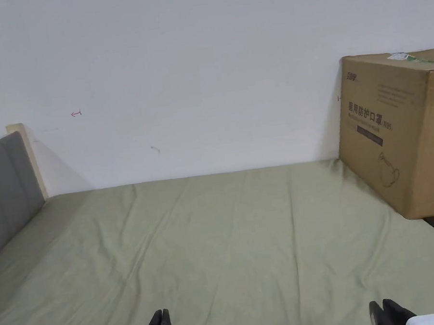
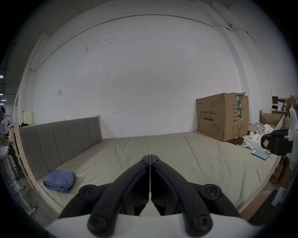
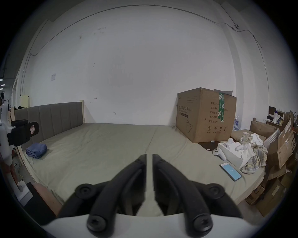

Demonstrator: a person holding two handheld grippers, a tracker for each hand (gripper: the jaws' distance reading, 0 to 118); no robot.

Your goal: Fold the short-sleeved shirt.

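A blue garment (image 2: pixel 60 181) lies folded into a thick bundle on the olive bed sheet (image 1: pixel 229 246), at the near left corner beside the headboard; it shows too in the right gripper view (image 3: pixel 36 150). My left gripper (image 2: pixel 150 157) hovers low over the near edge of the bed, its jaws pressed together and empty; it is at the bottom of the head view (image 1: pixel 161 316). My right gripper (image 3: pixel 149 157) hangs to the right of it (image 1: pixel 381 305), jaws a narrow slit apart with nothing between. Both are well away from the bundle.
A big cardboard box (image 1: pixel 402 136) stands on the bed's far right corner against the white wall. A grey padded headboard (image 1: pixel 1 193) runs along the left. On the right edge lie a phone (image 3: pixel 230 171), a white controller (image 3: pixel 219 153) and a heap of checked cloth (image 3: pixel 253 154).
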